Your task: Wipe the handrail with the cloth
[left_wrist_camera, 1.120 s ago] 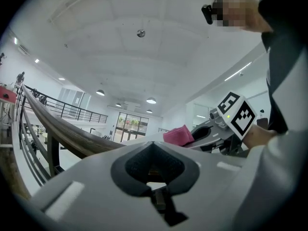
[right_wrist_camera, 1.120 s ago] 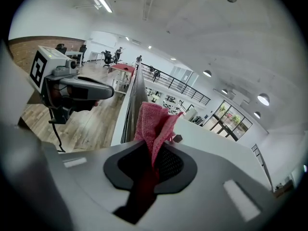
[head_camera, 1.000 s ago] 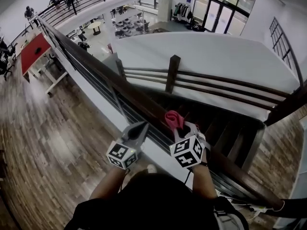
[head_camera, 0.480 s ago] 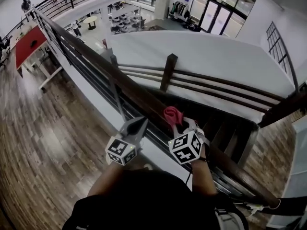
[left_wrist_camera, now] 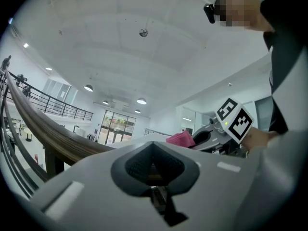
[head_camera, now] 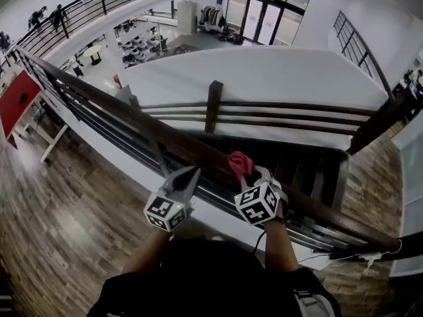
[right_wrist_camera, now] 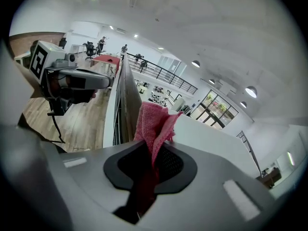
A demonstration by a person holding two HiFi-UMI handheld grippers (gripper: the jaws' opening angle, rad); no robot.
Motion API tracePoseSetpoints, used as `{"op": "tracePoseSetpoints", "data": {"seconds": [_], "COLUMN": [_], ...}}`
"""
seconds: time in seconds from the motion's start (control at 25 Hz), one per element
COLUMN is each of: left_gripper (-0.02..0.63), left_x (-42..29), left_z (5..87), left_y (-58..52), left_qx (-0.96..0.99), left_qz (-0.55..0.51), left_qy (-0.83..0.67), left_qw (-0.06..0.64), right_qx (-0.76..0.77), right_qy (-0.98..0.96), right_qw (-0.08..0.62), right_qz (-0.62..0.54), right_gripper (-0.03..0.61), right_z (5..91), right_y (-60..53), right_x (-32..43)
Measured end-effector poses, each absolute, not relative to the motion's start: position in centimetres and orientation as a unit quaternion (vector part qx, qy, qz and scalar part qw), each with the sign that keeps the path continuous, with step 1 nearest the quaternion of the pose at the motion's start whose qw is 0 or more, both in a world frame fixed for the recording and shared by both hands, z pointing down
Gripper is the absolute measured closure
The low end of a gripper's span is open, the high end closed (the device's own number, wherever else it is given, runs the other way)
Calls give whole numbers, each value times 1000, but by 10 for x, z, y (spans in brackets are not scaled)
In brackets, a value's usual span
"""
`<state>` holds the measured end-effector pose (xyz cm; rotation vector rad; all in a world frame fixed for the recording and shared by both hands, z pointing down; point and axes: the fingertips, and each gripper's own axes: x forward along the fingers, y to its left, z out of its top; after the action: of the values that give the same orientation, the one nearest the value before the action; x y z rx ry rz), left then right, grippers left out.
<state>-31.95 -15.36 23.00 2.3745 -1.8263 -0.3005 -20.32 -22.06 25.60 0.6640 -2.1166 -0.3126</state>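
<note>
Fuzzy pink cloth (head_camera: 239, 162) held bunched up at the dark wooden handrail (head_camera: 132, 121)
It's clamped in the right gripper (head_camera: 250, 174); the left gripper (head_camera: 190, 173) is pressed closed, empty.

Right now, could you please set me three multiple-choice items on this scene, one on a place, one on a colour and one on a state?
1. Where is the cloth?
A. On the floor.
B. Between the right gripper's jaws.
C. Draped over a table.

2. What colour is the cloth?
A. Pink.
B. Green.
C. White.

3. How do the left gripper's jaws stand?
A. Wide apart.
B. Shut on the cloth.
C. Together, with nothing between them.

Answers:
1 B, since the right gripper view shows the cloth pinched in the jaws.
2 A, since it shows pink in every view.
3 C, since the left gripper view shows them closed and empty.
</note>
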Motion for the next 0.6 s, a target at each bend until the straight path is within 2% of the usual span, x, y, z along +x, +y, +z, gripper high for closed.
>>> {"op": "tracePoseSetpoints", "data": {"seconds": [0.28,0.6], "left_gripper": [614,614], "left_x": [-348,-378], "left_z": [237,242], "left_y": [-153,-155], "left_qx": [791,787], "left_qz": [-107,-114], "left_qy": [-597,-601], "left_qw": [77,80], "right_qx": [289,277], "right_qy": [-830,-836], "right_qw": [458,449], "right_qz": [-133,-152], "right_gripper": [538,538], "right_z": [253,253], "right_y": [-221,-215], "right_x": [-216,-263]}}
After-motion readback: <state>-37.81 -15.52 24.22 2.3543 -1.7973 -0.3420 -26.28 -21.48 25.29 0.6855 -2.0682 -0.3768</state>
